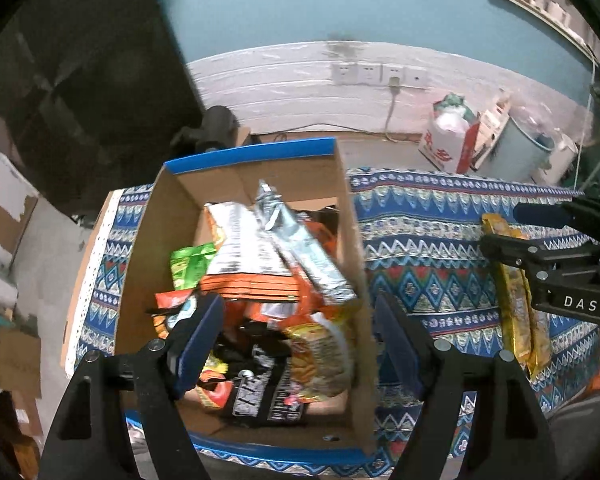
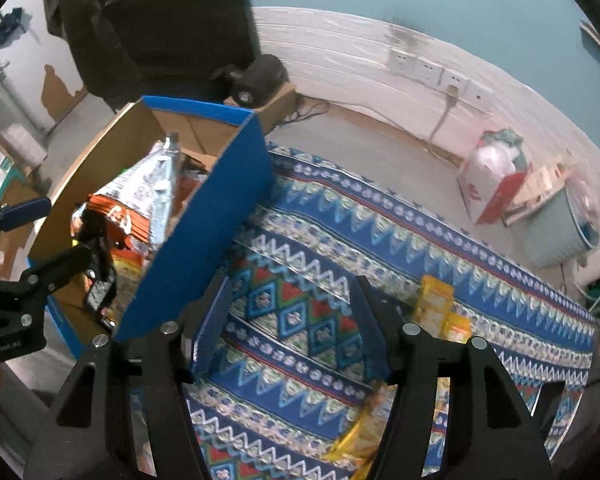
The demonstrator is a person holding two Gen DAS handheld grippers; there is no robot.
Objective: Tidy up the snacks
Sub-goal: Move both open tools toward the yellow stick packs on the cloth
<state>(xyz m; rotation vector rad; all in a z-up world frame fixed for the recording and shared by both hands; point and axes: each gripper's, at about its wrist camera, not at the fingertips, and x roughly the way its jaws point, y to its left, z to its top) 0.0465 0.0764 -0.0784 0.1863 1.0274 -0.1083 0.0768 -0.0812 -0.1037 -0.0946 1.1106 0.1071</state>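
Here, yellow snack packet lies lengthwise front-to-back on cloth; both tongs empty.

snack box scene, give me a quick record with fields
box: open cardboard box with blue rim, on the patterned cloth
contents: mixed snack packets, a silver packet on top
outside box: yellow packets on the cloth
left claw: open, above the box, holding nothing
right claw: open, above the cloth

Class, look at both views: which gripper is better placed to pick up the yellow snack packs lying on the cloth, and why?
Right. The right gripper is open above the cloth, with the yellow packs beside it; the left gripper hangs over the box.
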